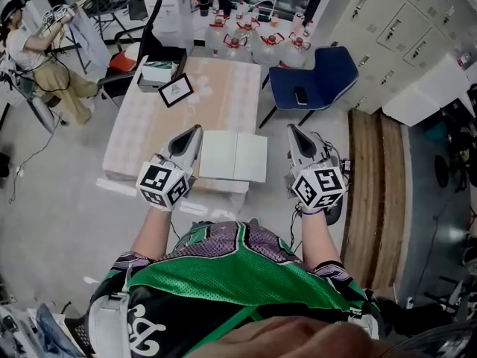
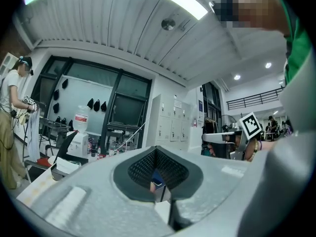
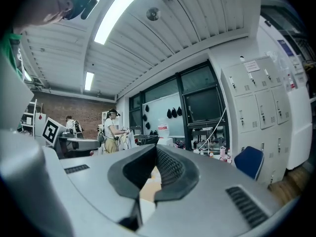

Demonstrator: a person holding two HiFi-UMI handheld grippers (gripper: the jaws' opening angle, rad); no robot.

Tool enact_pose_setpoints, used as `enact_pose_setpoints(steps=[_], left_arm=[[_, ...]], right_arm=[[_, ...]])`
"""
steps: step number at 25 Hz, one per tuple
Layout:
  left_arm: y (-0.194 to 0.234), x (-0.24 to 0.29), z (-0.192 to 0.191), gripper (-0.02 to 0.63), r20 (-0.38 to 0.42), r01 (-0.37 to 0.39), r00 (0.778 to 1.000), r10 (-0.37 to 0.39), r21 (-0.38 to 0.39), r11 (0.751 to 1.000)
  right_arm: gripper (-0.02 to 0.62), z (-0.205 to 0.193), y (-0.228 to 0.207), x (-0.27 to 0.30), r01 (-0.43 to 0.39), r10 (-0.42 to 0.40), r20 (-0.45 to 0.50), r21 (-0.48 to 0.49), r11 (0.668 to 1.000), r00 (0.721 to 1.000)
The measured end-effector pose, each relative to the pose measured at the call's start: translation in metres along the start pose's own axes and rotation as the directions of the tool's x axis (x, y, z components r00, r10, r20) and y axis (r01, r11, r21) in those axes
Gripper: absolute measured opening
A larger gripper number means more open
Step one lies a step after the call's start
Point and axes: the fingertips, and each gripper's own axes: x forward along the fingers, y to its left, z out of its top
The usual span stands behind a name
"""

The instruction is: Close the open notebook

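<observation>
Open notebook (image 1: 233,155) lies flat on counter (image 1: 149,121), between both grippers.
Notebook sits at the counter's near edge, white pages up. Left gripper (image 1: 197,131) is just beside its left edge, jaws closed, empty. Right gripper (image 1: 293,130) is near its right edge, off the counter, jaws closed, empty. Both point level.
</observation>
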Motion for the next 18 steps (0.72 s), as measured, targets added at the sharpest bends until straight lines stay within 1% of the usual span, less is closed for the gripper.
enact_pose_setpoints(steps=[2, 3, 4, 6, 12, 18], left_arm=[[-0.004, 0.003, -0.001, 0.015, 0.000, -0.004, 1.000, 0.004, 0.004, 1.000], [-0.006, 0.005, -0.001, 0.015, 0.000, -0.006, 1.000, 0.006, 0.005, 1.000], [-0.008, 0.006, -0.002, 0.015, 0.001, -0.009, 1.000, 0.009, 0.005, 1.000], [-0.013, 0.009, -0.001, 0.015, 0.001, -0.014, 1.000, 0.014, 0.008, 1.000], [-0.023, 0.019, 0.004, 0.015, -0.001, -0.031, 1.000, 0.031, 0.024, 0.999], [-0.029, 0.023, -0.004, 0.015, -0.021, -0.047, 0.999, 0.048, 0.034, 0.998]], right_arm=[[0.011, -0.003, -0.002, 0.000, -0.036, 0.036, -0.004, 0.010, 0.999, 0.999], [0.055, -0.004, -0.002, 0.000, -0.056, 0.056, -0.009, 0.014, 0.998, 0.998], [0.080, -0.006, -0.003, 0.001, -0.073, 0.073, -0.014, 0.017, 0.997, 0.997], [0.105, -0.007, -0.006, 0.001, -0.092, 0.093, -0.021, 0.020, 0.996, 0.995], [0.109, -0.020, -0.025, 0.008, -0.105, 0.107, -0.058, 0.042, 0.994, 0.993], [0.109, -0.061, -0.039, 0.016, -0.116, 0.124, -0.130, 0.068, 0.991, 0.984]])
